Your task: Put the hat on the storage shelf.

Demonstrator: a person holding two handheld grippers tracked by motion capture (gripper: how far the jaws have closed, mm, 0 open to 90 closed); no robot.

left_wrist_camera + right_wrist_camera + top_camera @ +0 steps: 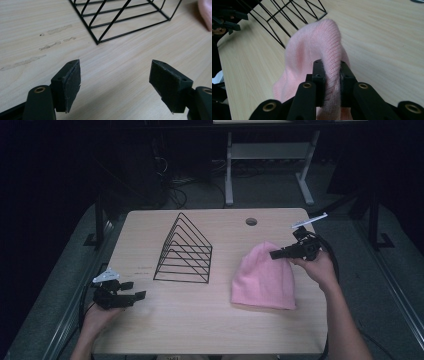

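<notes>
A pink knit beanie (262, 277) lies on the right half of the wooden table (200, 320), its top end lifted. My right gripper (278, 254) is shut on that top end; in the right gripper view a fold of the beanie (312, 50) is pinched between the two jaws of the right gripper (331, 75). A black wire file rack (184, 251) stands at the table's middle. My left gripper (134, 290) rests low over the table's left front, open, with bare wood between its pads (71, 80). The rack's corner (120, 22) lies ahead of it.
A round cable hole (251, 221) sits near the table's far edge. Beyond the table stand the white legs of another desk (229, 175) and some cables on the dark floor. Faint scuff marks (53, 37) streak the wood left of the rack.
</notes>
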